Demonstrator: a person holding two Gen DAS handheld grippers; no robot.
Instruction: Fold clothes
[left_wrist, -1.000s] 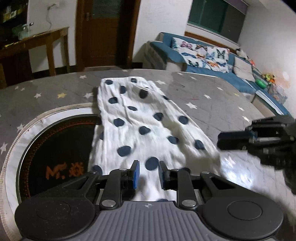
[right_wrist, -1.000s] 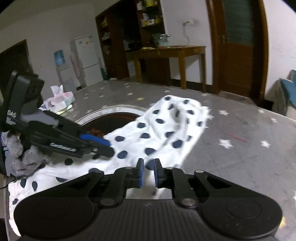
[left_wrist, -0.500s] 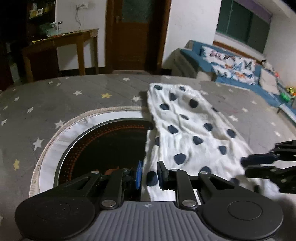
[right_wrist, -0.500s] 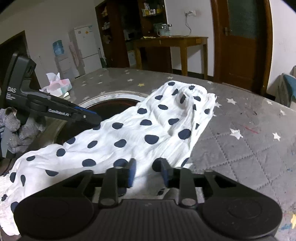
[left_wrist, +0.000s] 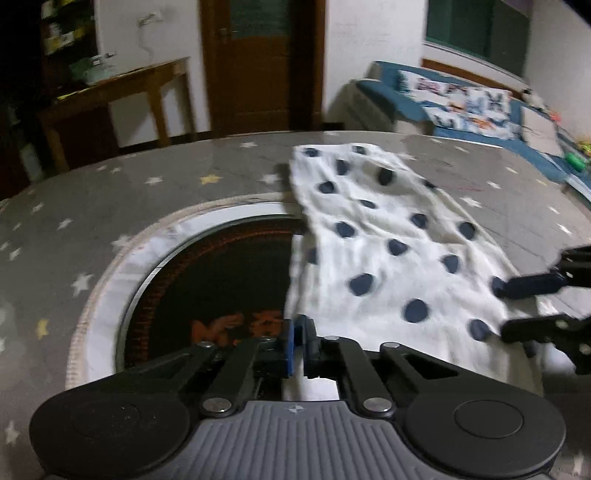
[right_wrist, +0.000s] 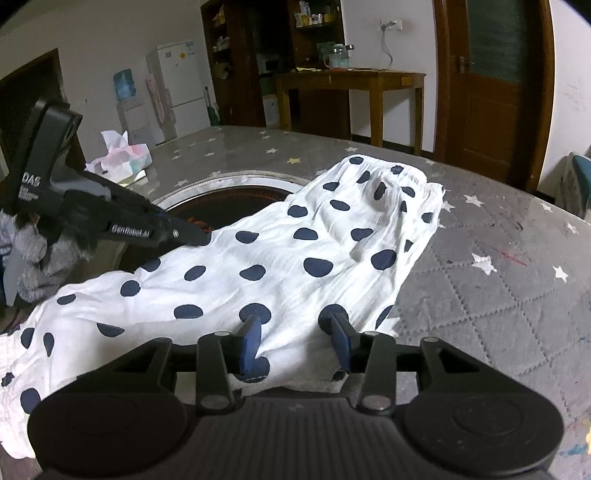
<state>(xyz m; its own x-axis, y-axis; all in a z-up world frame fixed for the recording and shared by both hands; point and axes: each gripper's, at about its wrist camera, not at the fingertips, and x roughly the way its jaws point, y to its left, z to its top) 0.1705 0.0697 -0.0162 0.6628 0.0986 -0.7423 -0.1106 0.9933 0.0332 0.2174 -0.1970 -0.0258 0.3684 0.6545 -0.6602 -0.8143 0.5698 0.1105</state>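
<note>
The polka-dot garment (right_wrist: 280, 266) lies spread on the starred surface (right_wrist: 498, 295), partly over a round inset (left_wrist: 207, 280). Left gripper (left_wrist: 298, 345) fingers are closed at its edge (grip unclear); only the right view shows the right gripper (right_wrist: 293, 341) opening over cloth.

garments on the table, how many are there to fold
1. A single white polka-dot garment lies spread along the star-patterned table, its near-left edge overlapping the round black inset. More could lie outside both views.
</note>
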